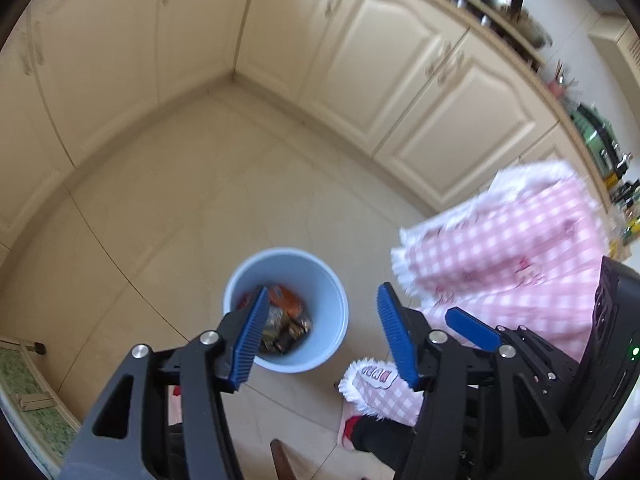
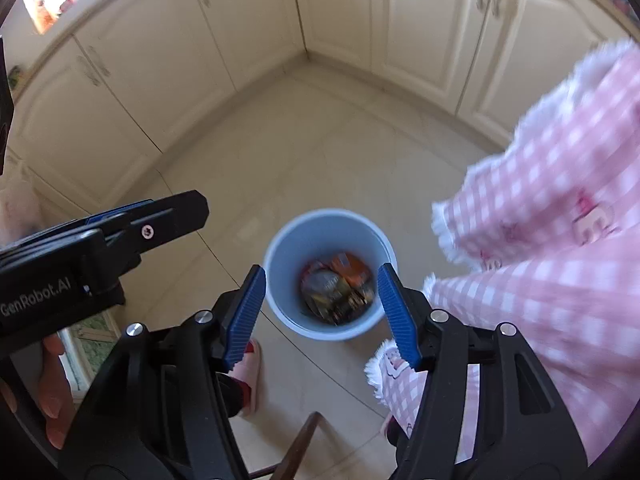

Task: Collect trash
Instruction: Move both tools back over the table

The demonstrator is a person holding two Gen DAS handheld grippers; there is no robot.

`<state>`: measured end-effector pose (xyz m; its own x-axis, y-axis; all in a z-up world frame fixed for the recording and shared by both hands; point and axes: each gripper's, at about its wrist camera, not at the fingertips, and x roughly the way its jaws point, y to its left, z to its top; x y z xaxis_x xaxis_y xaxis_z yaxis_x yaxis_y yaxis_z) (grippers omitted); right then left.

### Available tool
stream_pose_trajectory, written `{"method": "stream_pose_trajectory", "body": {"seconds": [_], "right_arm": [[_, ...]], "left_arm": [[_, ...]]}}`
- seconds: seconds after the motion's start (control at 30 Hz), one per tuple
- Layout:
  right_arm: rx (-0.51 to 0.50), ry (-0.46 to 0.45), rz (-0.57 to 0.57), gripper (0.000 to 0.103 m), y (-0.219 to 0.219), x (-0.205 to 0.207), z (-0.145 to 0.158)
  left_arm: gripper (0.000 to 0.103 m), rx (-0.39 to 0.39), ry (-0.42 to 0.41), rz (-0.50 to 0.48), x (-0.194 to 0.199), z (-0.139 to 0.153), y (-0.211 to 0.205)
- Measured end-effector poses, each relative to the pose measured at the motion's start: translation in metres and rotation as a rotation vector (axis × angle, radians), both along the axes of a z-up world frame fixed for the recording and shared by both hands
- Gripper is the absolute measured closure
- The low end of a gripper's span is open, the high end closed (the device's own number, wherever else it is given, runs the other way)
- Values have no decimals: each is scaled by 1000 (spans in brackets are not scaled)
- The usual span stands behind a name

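Note:
A light blue bin stands on the tiled floor and holds several crumpled wrappers, orange and dark. It also shows in the right wrist view with the wrappers inside. My left gripper is open and empty, high above the bin. My right gripper is open and empty, also above the bin. The right gripper shows at the lower right of the left wrist view; the left gripper shows at the left of the right wrist view.
Cream kitchen cabinets wrap the corner behind the bin. The person's pink checked clothing hangs at the right, with pink slippers on the floor near the bin. A dark wooden piece juts in at the bottom.

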<state>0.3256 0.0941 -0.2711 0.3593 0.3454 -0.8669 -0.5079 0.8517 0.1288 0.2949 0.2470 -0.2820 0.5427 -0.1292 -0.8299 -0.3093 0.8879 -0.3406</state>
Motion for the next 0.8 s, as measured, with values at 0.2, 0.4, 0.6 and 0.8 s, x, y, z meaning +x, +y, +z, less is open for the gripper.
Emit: {"method": "stream_pose_trajectory", "body": {"seconds": [0.2,0.4,0.6,0.8], "right_arm": [[93,-153,21,45,-12,-34,84],[139,-336,-35,41,-72,-57,159],[69,-429,-232,39,-184,-46,178],[32,-426,-476,38,-316,-37,172]], "left_arm": [[42,24,-186,55,-36,88,-3],[36,36,-327,29,-52,151,-41],[35,31,-339,-179,-19,175,-142],[35,55,-304,-449,28,170,-269]]}}
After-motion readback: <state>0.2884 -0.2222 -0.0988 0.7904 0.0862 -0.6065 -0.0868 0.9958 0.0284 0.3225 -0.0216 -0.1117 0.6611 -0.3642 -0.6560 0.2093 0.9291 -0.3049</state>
